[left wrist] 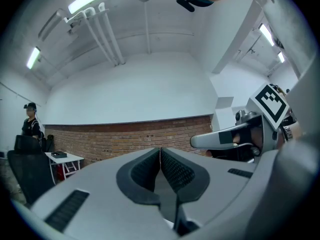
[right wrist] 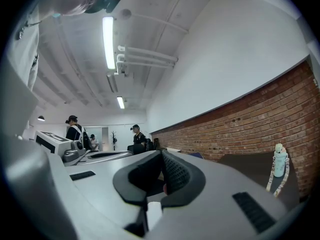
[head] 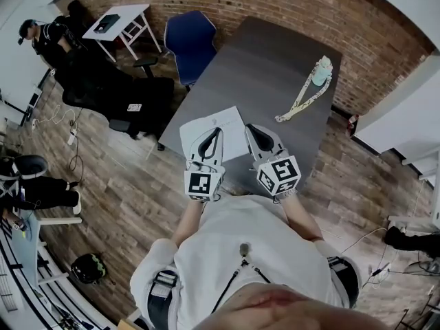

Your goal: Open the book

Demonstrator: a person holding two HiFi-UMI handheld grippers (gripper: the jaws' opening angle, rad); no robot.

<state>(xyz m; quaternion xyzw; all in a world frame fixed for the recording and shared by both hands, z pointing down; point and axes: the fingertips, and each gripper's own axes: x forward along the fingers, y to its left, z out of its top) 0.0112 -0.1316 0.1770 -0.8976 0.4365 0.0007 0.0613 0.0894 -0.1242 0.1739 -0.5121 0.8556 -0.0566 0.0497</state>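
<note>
A closed white book [head: 230, 124] lies on the dark table [head: 275, 53], near its front left corner. Both grippers point level, side by side just above the book's near edge. My left gripper [head: 212, 135] [left wrist: 160, 151] is shut, its ribbed pads pressed together with nothing between them. My right gripper [head: 253, 130] [right wrist: 161, 154] also has its pads together and holds nothing. Neither gripper view shows the book; each looks out across the room, and the left gripper view catches the right gripper [left wrist: 235, 139] at its side.
A pale green bottle [head: 321, 71] [right wrist: 280, 160] with a patterned lanyard stands at the table's far right. A blue chair [head: 190, 38] sits at the table's far left, a black office chair [head: 130, 98] beside it. A brick wall runs behind; a person [head: 41, 36] stands near a small white table [head: 124, 23].
</note>
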